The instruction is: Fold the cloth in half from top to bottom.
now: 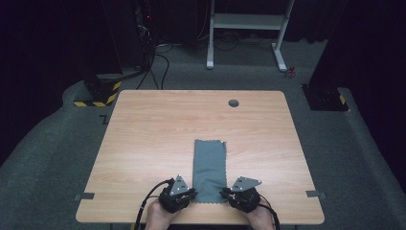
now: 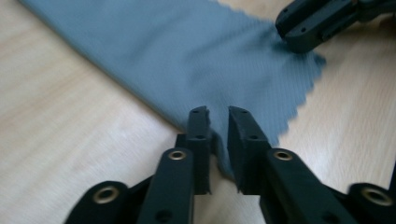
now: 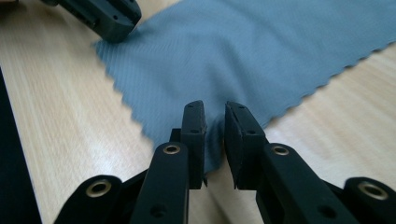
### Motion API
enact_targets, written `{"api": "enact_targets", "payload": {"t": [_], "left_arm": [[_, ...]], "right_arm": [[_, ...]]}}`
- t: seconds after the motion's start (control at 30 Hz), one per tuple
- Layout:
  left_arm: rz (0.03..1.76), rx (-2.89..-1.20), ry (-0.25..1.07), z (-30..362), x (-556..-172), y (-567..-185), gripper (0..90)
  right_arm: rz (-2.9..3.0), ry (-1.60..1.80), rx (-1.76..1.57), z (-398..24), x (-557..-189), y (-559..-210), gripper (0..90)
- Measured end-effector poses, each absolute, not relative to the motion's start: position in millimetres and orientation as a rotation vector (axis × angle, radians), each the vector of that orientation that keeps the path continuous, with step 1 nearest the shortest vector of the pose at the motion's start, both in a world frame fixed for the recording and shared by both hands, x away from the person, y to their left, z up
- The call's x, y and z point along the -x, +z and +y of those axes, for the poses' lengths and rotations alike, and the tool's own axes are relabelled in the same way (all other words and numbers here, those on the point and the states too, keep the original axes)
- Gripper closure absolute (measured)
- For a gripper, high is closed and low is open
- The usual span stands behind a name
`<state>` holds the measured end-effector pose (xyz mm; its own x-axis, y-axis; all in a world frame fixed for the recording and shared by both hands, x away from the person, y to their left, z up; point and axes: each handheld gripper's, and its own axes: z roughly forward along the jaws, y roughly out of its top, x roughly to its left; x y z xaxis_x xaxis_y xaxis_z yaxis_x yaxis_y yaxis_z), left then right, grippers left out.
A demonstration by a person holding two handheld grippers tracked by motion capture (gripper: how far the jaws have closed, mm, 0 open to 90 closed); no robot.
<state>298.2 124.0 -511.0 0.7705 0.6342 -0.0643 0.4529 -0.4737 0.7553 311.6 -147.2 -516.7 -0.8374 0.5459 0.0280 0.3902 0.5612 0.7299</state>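
cloth: grey rectangle (image 1: 209, 169) lying flat on the wooden table (image 1: 143, 139), long side running away from the person, near end right at the front edge, zigzag-cut hems

left gripper: (image 2: 218, 122) at the cloth's near left corner, jaws a small gap apart, corner of the fabric sits in that gap, pads don't look pressed on it

right gripper: (image 3: 215, 117) same deal at the near right corner, narrow gap, cloth corner between the jaws, not really clamped

hands: both low at the table's front edge, either side of the cloth
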Motion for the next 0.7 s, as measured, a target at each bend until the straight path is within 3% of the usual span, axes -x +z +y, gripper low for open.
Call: {"api": "enact_targets", "payload": {"t": [0.2, 0.37, 0.7], "left_arm": [[0.857, -2.114, 0.347, 115, -350, -496, 66.9], [0.924, -2.150, 0.426, 99, -395, -498, 64.5], [1.126, -2.128, 0.544, 96, -449, -505, 57.3]], "right_arm": [[2.496, 1.135, -0.849, -152, -345, -503, 81.9], [2.434, 1.111, -0.940, -146, -385, -501, 82.8], [2.337, 0.979, -1.138, -128, -443, -508, 73.5]]}}
